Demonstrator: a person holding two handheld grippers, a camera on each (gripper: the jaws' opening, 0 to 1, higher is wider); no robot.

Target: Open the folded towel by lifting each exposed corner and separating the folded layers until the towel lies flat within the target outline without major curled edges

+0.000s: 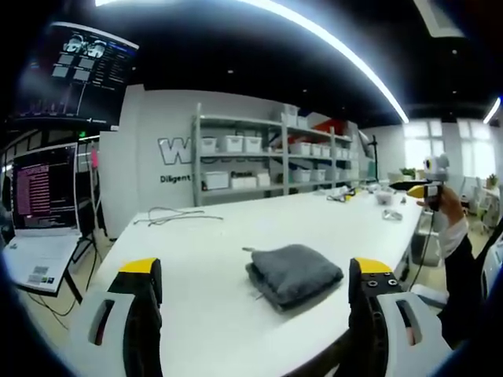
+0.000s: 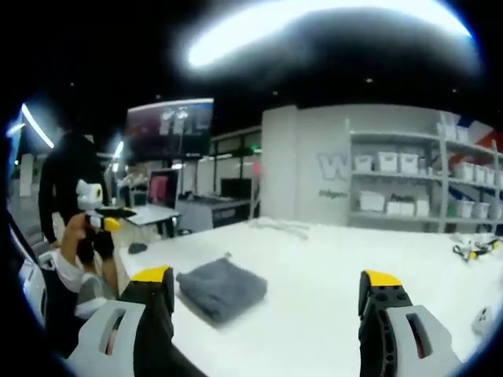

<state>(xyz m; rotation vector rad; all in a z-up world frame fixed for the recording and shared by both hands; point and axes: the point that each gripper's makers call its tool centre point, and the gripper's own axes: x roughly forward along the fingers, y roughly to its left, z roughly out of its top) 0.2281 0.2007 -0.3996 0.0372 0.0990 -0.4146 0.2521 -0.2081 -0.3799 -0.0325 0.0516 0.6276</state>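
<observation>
Left gripper view: grey folded towel (image 1: 295,275) ahead on desk (image 1: 212,236), nearer right jaw.
Left gripper (image 1: 255,287): jaws apart, empty.
Right gripper (image 2: 267,294): jaws apart; towel lies toward left jaw.

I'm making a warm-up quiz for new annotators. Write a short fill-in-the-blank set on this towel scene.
1. The folded towel on the white table is ____ in colour.
2. Both grippers' jaws stand ____, holding nothing.
3. The left gripper and the right gripper have fingertips capped in ____.
4. The towel is not yet opened; it lies ____.

Missing words: grey; open; yellow; folded
</observation>
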